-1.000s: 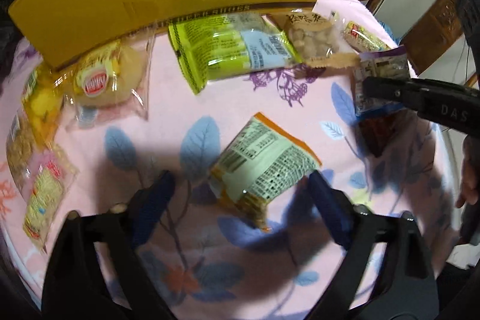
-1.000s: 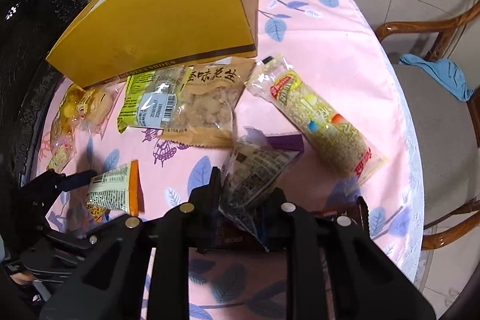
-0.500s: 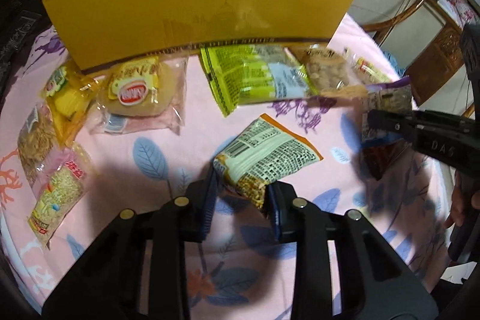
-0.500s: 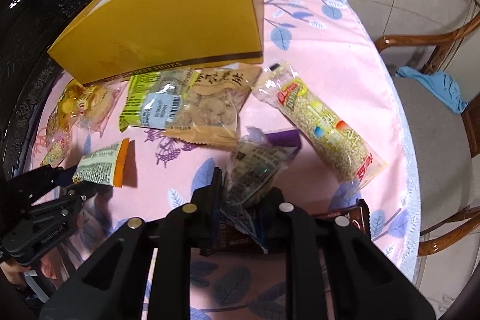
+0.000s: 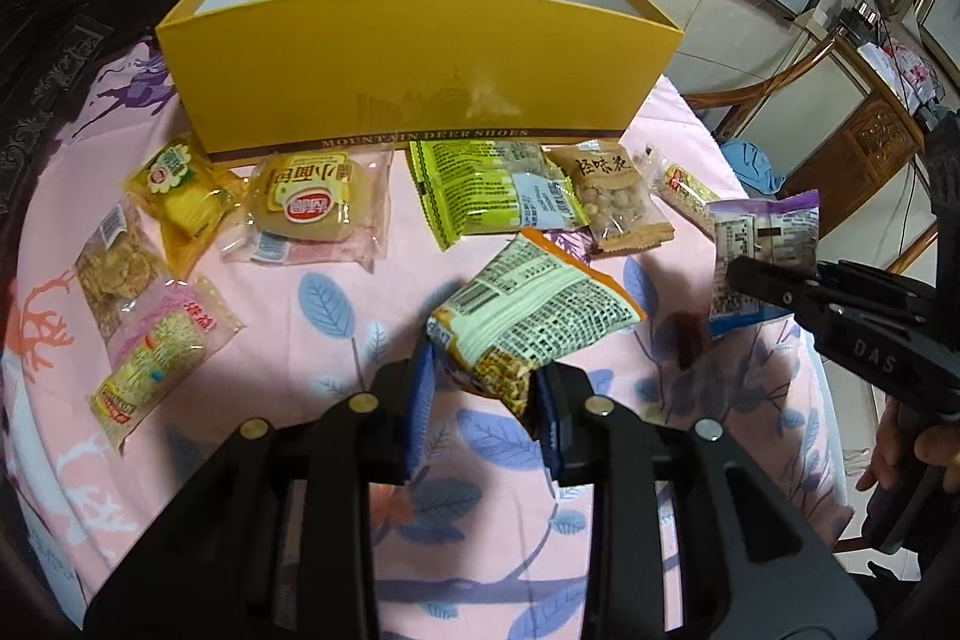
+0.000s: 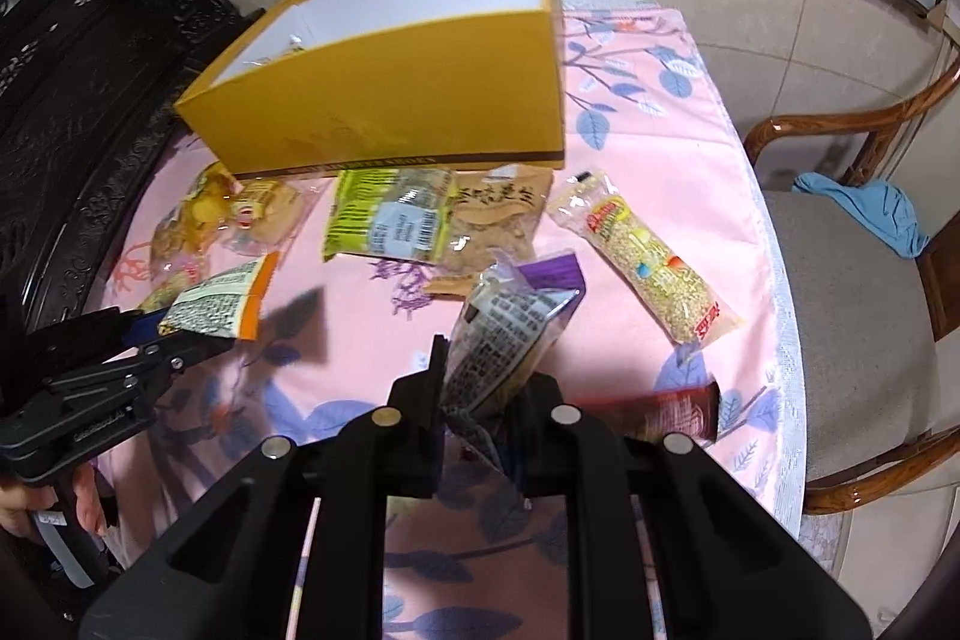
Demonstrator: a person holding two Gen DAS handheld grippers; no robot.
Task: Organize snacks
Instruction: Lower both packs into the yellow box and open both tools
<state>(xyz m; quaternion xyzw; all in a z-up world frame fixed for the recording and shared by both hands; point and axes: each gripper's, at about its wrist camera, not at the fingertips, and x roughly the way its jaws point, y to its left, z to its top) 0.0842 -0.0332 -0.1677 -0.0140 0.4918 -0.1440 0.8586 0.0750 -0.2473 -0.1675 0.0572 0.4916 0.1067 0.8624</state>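
A: L tongs (image 5: 483, 388) — status?
B: Clamped on orange-edged packet (image 5: 534, 316), gripped at its lower corner, blue pads on both sides. Packet hangs clear of the counter (image 5: 336, 292), printed back facing up.
A: R tongs (image 6: 483, 388)?
B: Also clamped, on purple-edged packet (image 6: 510, 328), pinched by its bottom seam, standing nearly upright above the pink leaf-print cloth. In L view the same packet sits at far right in black fingers, a hand (image 5: 918, 454) on the handle below.
A: Box?
B: Yellow box (image 5: 420, 70), open top, white inside, at the far side of the counter. Something small and clear-wrapped shows in its far-left corner; can't tell what.
A: What's on the counter?
B: Row just in front of the box, L to R in L view: yellow wafer pack (image 5: 180, 196), round bun pack (image 5: 312, 208), green packet (image 5: 498, 196), brown nut bag (image 5: 618, 202) overlapping the green one's edge. Long puffed-rice bar (image 6: 648, 262) to the R of those, angled. At far L: cracker pack (image 5: 114, 268) w/ 2nd puffed-rice bar (image 5: 156, 358) lying partly over it.
A: Anything near R tongs?
B: Dark red wrapper (image 6: 660, 412) flat on the cloth just beside them. Wooden chair (image 6: 852, 292) w/ blue cloth (image 6: 864, 208) on its seat, off the counter's R edge.
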